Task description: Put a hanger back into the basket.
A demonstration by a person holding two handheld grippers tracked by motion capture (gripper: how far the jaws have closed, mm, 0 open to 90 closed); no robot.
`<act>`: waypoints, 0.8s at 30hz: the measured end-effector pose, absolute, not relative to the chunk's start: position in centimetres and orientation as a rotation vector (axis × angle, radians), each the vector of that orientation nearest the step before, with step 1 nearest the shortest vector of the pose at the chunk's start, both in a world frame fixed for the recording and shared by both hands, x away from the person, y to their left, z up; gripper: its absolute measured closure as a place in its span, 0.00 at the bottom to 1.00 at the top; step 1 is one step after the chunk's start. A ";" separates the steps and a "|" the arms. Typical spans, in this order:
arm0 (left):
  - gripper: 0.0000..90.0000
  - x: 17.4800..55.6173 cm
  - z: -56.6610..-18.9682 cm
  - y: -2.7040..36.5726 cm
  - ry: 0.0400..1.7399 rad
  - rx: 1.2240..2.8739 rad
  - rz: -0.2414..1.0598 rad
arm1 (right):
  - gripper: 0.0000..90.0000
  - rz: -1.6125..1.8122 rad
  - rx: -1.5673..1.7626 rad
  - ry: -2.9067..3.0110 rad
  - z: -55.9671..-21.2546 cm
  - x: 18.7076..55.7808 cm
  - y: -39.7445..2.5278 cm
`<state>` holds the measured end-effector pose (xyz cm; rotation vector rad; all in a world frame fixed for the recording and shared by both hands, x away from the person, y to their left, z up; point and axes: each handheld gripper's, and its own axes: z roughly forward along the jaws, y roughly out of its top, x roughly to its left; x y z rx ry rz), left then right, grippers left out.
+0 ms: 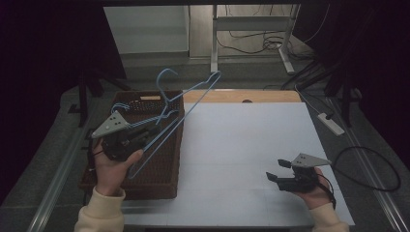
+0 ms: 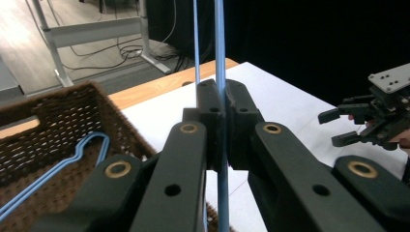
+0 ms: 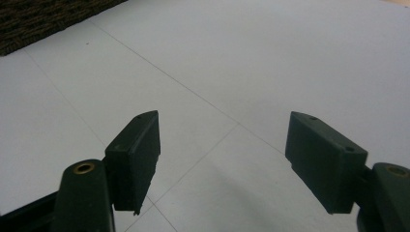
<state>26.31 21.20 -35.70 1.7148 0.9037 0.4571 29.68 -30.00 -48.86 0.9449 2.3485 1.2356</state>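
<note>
My left gripper (image 1: 153, 131) is over the brown wicker basket (image 1: 164, 179), shut on a wire of a blue hanger (image 1: 214, 77). That hanger slants up and right past the basket's far corner. In the left gripper view its wire (image 2: 220, 58) runs upright between the closed jaws of the left gripper (image 2: 221, 96). A second blue hanger (image 1: 164, 75) rests in the basket (image 2: 58, 111), and its hook (image 2: 92, 140) lies on the weave. My right gripper (image 1: 274, 170) is held low over the white table (image 1: 241, 140) at the front right. It stands open and empty (image 3: 223, 118).
A wooden strip (image 1: 270, 95) runs along the table's far edge. On the floor beyond lie a white power strip (image 1: 331, 123), cables and a metal desk frame (image 1: 213, 43). The right gripper (image 2: 338, 128) is also seen farther off in the left gripper view.
</note>
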 end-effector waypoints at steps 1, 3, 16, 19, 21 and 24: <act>0.96 26.4 -35.8 21.6 0.913 1.716 0.455 | 0.32 1.235 0.945 2.349 -48.9 29.7 -30.0; 0.96 26.6 -36.0 22.0 0.926 1.718 0.452 | 0.32 1.237 0.948 2.350 -48.9 29.7 -29.9; 0.96 27.2 -37.7 27.0 1.072 1.742 0.455 | 0.32 1.251 0.936 2.335 -48.7 29.4 -30.1; 0.96 27.5 -38.0 27.9 1.087 1.741 0.451 | 0.32 1.255 0.940 2.330 -48.7 29.4 -30.2; 0.96 27.6 -38.1 28.1 1.091 1.749 0.453 | 0.32 1.256 0.942 2.329 -48.7 29.4 -30.3; 0.96 28.1 -38.6 28.8 1.120 1.776 0.459 | 0.32 1.259 0.941 2.328 -48.7 29.4 -30.3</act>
